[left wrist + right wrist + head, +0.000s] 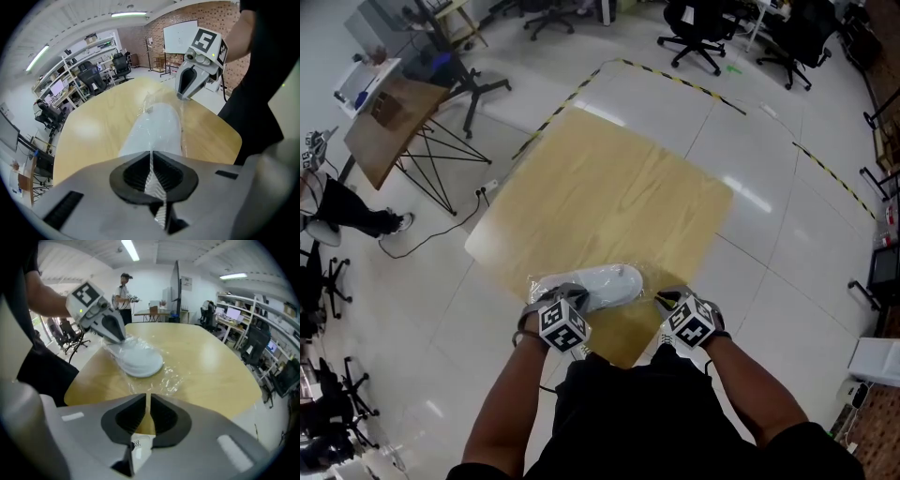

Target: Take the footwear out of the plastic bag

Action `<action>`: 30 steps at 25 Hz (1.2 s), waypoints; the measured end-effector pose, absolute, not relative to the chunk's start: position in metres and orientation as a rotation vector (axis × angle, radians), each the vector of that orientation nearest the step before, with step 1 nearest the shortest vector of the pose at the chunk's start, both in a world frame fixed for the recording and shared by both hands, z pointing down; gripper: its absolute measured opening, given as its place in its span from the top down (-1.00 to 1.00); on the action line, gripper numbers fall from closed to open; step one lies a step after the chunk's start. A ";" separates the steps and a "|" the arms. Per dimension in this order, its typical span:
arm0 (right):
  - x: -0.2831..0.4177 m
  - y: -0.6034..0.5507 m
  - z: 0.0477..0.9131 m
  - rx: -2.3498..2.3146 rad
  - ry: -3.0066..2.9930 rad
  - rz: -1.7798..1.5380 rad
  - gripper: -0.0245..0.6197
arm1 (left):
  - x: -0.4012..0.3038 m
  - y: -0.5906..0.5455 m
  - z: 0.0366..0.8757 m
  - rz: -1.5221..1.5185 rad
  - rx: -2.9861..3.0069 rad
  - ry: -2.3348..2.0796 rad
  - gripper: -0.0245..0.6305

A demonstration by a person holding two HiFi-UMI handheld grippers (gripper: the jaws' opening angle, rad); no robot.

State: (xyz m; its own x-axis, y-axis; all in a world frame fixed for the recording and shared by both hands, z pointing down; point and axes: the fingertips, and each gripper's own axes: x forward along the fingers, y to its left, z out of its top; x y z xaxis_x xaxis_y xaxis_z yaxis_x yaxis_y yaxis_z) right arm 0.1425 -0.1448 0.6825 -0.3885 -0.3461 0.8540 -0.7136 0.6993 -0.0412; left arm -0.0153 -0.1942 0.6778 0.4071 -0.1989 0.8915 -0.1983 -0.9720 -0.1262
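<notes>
Head view: a white shoe (600, 281) lies inside a clear bag (542, 283) at the near edge of the wooden counter (609, 187), close to its near corner. Its long axis runs along that edge, with the rounded toe to the person's right. The left tongs (570, 298) sit at the heel end and the right tongs (664, 302) just past the toe, over loose film.

Left gripper view: the left tongs (151, 161) are all but closed, and their ribbed pads pinch the bag (147, 105) at its near end. The shoe (154, 126) stretches straight away, pale and smooth under glinting film, toe toward the right tongs (180, 97), whose tip meets film lifted off the counter (103, 122).

Right gripper view: the right tongs (148, 401) stand at a thin slit, with a pale scrap of film low between the pads. The shoe (138, 359) lies sole down, toe toward this camera, with crinkled bag (171, 380) spread beside it on the counter (211, 362). The left tongs (119, 338) press at its far heel end
</notes>
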 end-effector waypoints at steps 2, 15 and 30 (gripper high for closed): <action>0.151 -0.136 0.689 0.791 -1.929 0.504 0.87 | -0.012 -0.193 0.675 -1.665 -2.633 0.378 0.84; 0.126 -0.202 0.674 0.963 -2.131 1.018 0.45 | -0.001 -0.199 0.649 -1.568 -2.495 0.412 0.89; 0.131 -0.208 0.664 1.031 -2.175 1.188 0.74 | -0.023 -0.208 0.653 -1.590 -2.494 0.433 0.89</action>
State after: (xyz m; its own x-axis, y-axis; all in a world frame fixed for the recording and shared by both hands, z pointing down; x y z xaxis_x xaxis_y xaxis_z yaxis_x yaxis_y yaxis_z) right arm 0.1311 -0.2085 0.6643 -0.6175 -0.3952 0.6801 -0.7858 0.3488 -0.5108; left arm -0.0235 -0.2085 0.6535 0.3954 -0.3210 0.8606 -0.1600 -0.9467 -0.2796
